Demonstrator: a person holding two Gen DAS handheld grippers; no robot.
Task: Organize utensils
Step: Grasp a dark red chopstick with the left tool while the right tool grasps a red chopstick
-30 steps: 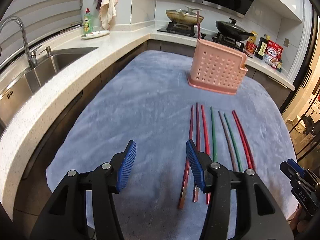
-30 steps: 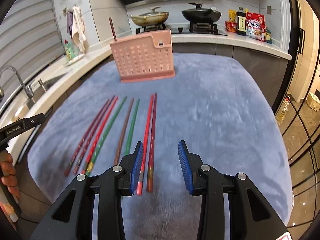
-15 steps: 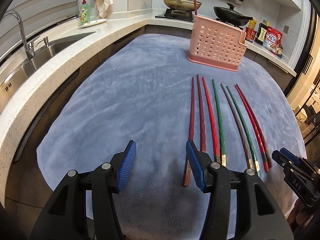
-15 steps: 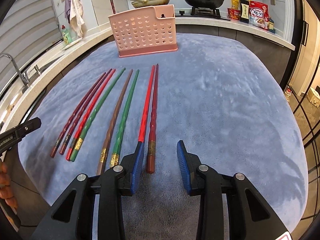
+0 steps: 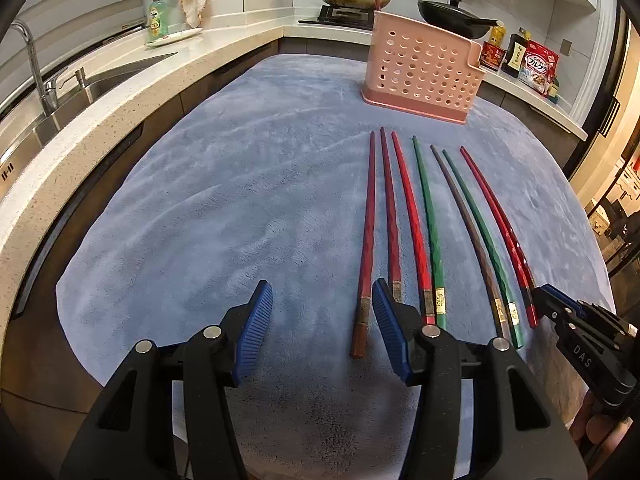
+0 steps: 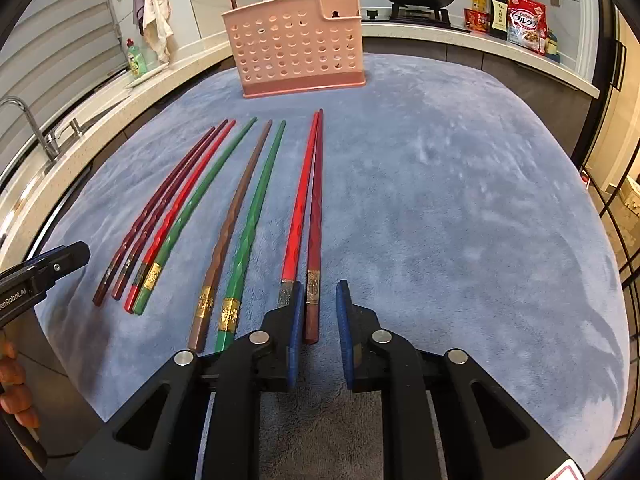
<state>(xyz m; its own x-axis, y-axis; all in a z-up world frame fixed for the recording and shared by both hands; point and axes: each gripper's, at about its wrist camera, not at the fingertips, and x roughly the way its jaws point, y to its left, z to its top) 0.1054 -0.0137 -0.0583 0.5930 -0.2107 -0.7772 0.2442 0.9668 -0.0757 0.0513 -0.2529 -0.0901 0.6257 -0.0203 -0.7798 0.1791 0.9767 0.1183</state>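
target: dark red chopstick (image 6: pixel 315 216), outermost right of the row on the blue fleece-covered desk (image 6: pixel 460 208)
axis: we read it running straight away from us toward the pink perforated plastic holder (image 6: pixel 296 46)
right gripper (image 6: pixel 318 320): nearer; jaws just closing, straddling its butt end, not yet pinching
left gripper (image 5: pixel 318 330): half open, empty

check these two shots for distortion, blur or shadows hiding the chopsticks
Left wrist view: fisheye bends the countertop edge and bows the chopsticks; they stay sharp. Right wrist view: same bowing, black corner vignette, a dim shadow patch on the blue cloth under the fingers; gold bands legible.
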